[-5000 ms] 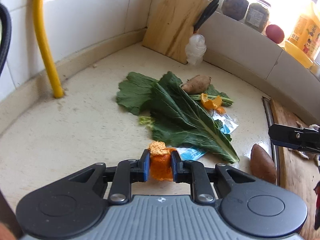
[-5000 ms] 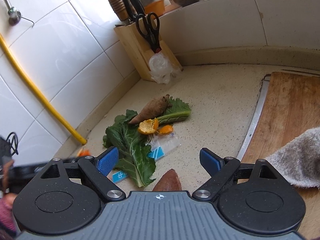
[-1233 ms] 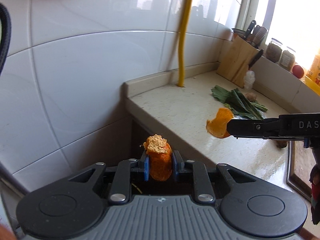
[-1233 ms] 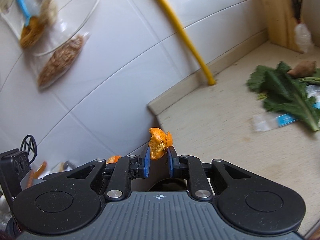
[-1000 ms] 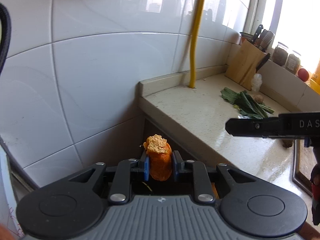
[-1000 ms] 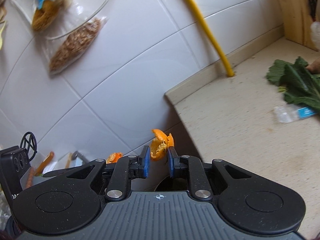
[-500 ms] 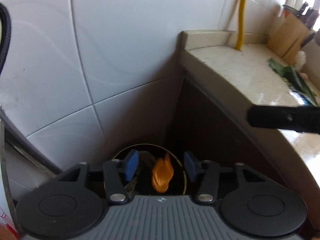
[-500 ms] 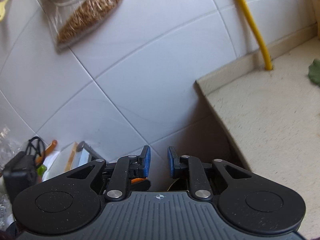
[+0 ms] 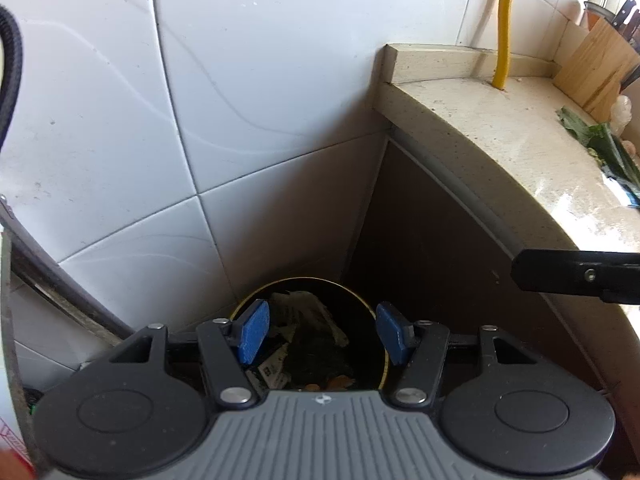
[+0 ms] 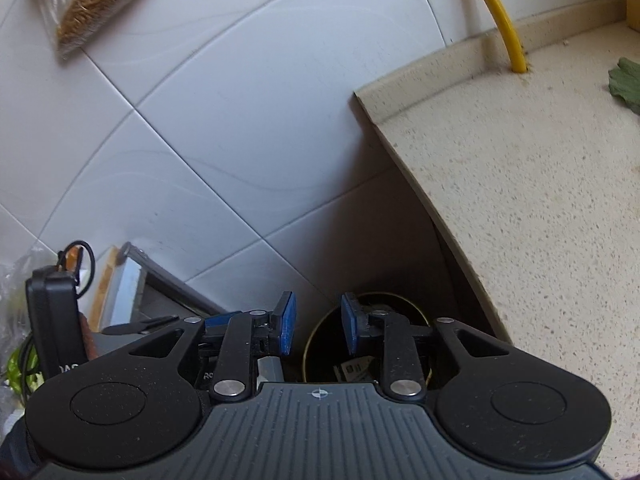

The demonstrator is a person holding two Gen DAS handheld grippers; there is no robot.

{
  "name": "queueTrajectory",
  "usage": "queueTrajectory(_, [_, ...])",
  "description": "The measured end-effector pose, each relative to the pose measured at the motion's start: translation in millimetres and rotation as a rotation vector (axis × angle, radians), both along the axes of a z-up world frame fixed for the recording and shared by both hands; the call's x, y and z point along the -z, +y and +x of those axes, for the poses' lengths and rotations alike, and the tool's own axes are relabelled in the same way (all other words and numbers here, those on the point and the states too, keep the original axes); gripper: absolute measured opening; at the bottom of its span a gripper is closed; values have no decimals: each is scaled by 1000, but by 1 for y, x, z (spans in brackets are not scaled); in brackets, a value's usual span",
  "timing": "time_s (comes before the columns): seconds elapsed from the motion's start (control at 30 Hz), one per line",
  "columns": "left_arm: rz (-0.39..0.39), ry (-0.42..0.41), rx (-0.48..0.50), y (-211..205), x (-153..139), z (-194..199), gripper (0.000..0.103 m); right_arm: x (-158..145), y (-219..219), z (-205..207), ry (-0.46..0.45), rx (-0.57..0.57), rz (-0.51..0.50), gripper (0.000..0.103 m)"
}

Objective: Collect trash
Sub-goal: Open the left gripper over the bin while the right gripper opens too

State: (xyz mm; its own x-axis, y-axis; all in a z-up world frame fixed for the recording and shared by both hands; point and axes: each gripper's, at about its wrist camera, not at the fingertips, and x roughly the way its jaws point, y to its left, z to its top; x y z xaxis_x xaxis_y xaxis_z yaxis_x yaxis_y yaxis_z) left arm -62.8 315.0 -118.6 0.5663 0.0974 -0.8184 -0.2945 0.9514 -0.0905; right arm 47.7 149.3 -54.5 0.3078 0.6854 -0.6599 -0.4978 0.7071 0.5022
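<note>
The left tool (image 9: 320, 334) hangs over the round black trash bin (image 9: 362, 300); its jaws have just been opening and stand apart, empty. The right tool (image 10: 316, 328), jaws also just opening, narrowly parted, holds nothing. Orange scraps (image 9: 340, 381) lie in the bin. Green leaves (image 9: 600, 142) and a blue wrapper (image 9: 624, 196) remain on the speckled beige worktop (image 9: 520, 152), uncollected.

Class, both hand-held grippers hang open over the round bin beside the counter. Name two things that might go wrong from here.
1. The left hand-held gripper sits just above the bin; its jaws have just been opening and are empty. Dipping lower might knock the rim.
2. The right hand-held gripper, also just opening and empty, sits near the bin's edge, so scraps released there may land outside.
</note>
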Motion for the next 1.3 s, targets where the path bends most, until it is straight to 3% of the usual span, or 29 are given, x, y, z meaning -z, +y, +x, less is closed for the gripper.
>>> queueTrajectory(1.3, [17,-19,82,-11,-5,-4,54,4,4,-21,7,2,-44,49])
